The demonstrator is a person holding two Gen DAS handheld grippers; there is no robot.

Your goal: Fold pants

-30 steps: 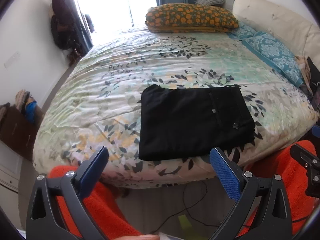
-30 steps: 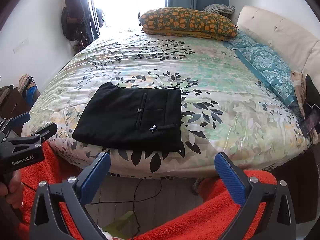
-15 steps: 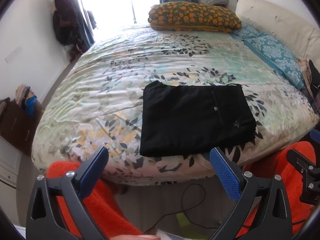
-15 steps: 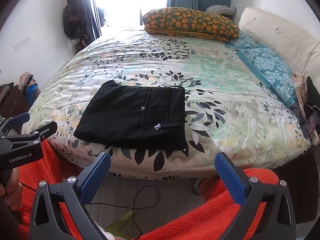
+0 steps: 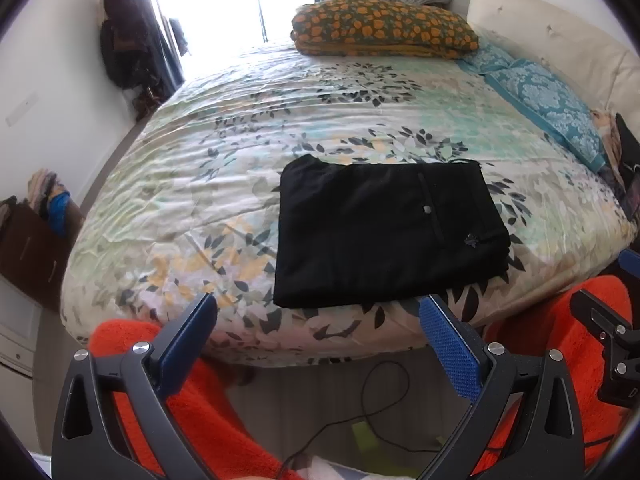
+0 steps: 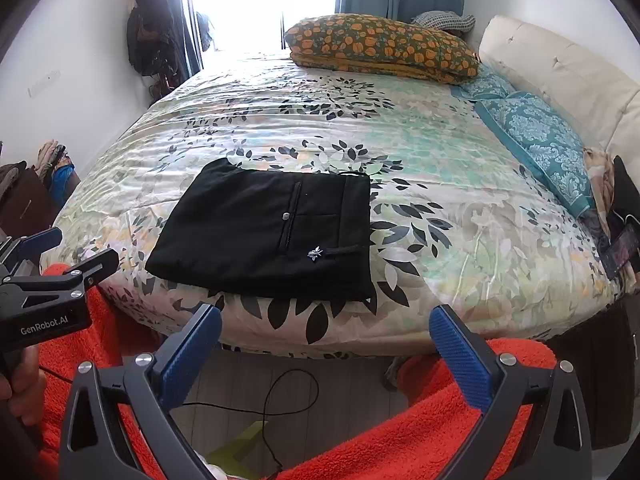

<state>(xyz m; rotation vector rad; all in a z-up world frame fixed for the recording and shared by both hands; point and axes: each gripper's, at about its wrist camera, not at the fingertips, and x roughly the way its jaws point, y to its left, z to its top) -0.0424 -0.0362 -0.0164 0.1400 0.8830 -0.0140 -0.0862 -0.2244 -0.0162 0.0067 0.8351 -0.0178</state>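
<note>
The black pants lie folded into a flat rectangle on the flowered bedspread, close to the near edge of the bed. The near edge of the pants runs just short of where the cover rolls down over the mattress side; their right edge, with the pocket seam and a small button, is straight.

The left gripper hangs off the bed below that near edge, jaws spread wide and holding nothing. The right gripper is likewise spread and bare, also short of the mattress.

Bare cover stretches left of the pants, beyond them to the orange-patterned pillow at the far end, and right to the teal pillows.
</note>
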